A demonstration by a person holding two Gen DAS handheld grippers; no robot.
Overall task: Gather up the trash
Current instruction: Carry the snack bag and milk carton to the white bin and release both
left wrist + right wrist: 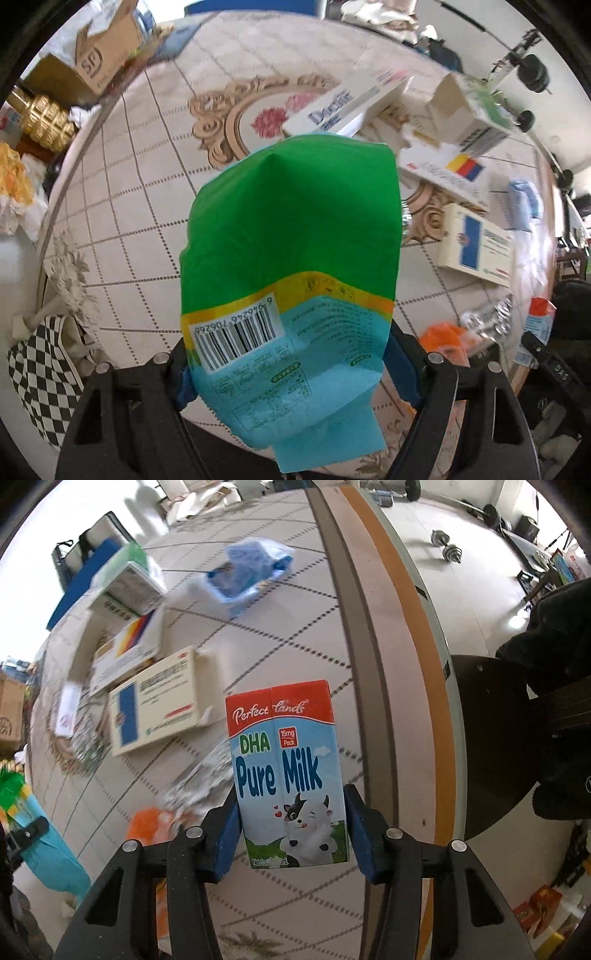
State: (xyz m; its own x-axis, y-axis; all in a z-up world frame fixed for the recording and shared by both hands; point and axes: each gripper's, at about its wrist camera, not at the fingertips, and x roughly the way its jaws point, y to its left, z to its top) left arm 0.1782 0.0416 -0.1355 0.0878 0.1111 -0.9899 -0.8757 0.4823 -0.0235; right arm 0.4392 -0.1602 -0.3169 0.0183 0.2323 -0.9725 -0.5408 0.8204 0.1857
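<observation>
My left gripper (291, 373) is shut on a green, yellow and light-blue snack bag (295, 236) with a barcode, held above the table. The bag also shows at the left edge of the right wrist view (33, 834). My right gripper (291, 830) is shut on a "Pure Milk" carton (288, 768) with a red top and a cartoon cow, held upright above the table near its right edge. An orange wrapper (443, 338) and crinkled silver foil (199, 775) lie on the tablecloth below.
The patterned tablecloth (147, 206) carries several medicine boxes (476, 243), a "Dacfin" box (347, 107) and a blue plastic bag (251, 572). A cardboard box (92, 62) and gold vase (44, 118) stand at left. The table's wooden edge (406, 664) runs on the right; dumbbells lie on the floor.
</observation>
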